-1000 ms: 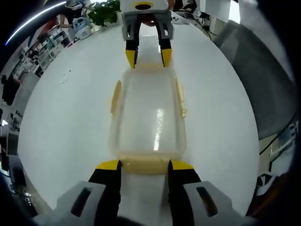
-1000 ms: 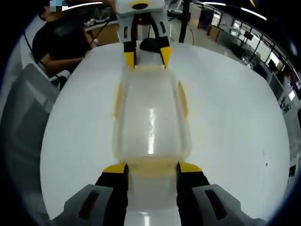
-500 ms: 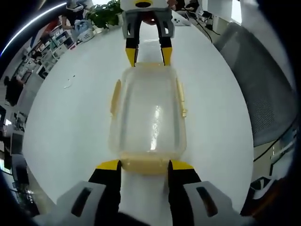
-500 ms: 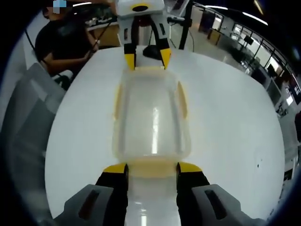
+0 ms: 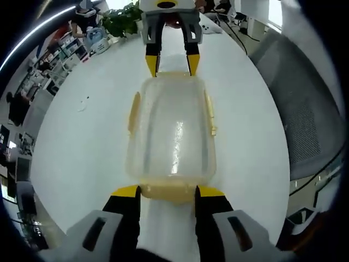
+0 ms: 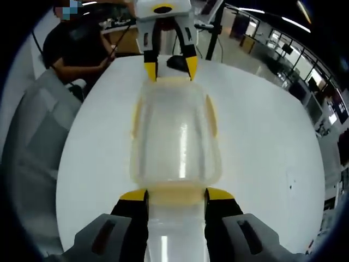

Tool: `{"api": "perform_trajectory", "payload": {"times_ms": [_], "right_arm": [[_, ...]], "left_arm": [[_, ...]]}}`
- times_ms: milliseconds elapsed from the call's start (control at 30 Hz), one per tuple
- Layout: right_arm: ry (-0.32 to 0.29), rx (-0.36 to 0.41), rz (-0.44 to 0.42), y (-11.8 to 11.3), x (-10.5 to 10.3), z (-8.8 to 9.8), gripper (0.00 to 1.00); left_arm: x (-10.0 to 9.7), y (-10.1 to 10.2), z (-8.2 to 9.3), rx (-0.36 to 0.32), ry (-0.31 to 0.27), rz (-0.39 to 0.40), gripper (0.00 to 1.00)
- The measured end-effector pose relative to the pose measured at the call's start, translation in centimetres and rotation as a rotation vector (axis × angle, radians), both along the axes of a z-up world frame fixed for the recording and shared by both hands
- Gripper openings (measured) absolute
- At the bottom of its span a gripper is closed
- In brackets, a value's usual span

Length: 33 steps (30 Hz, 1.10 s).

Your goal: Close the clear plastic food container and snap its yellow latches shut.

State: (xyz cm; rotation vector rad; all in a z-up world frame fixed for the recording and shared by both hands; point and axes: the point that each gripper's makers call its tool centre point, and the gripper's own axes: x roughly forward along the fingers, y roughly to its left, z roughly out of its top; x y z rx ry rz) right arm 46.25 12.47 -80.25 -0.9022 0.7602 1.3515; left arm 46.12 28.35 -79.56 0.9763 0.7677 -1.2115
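container [image 5: 171, 131] lidded | left gripper [image 5: 166, 191], right gripper [image 6: 176, 194] at end latches | grip unclear

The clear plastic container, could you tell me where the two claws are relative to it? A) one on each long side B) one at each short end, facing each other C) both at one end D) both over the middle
B: the left claw and the right claw straddle opposite short ends of the container.

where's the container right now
The container lies on the white table, held between the two grippers: in the left gripper view its near end sits between the left gripper jaws, with the right gripper at its far end.
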Motion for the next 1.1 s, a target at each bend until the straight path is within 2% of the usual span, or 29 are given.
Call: {"api": "perform_trajectory", "payload": {"times_ms": [400, 1100], "right_arm": [[-0.016, -0.012, 0.002, -2.0, 0.1, 1.2, 0.39], [-0.028, -0.025, -0.004, -6.8, -0.1, 2.3, 0.38]], "left_arm": [[0.1, -1.8, 1.0, -0.01, -0.005, 0.003, 0.39], [-0.1, -6.6, 2.0, -0.03, -0.009, -0.005, 0.39]]}}
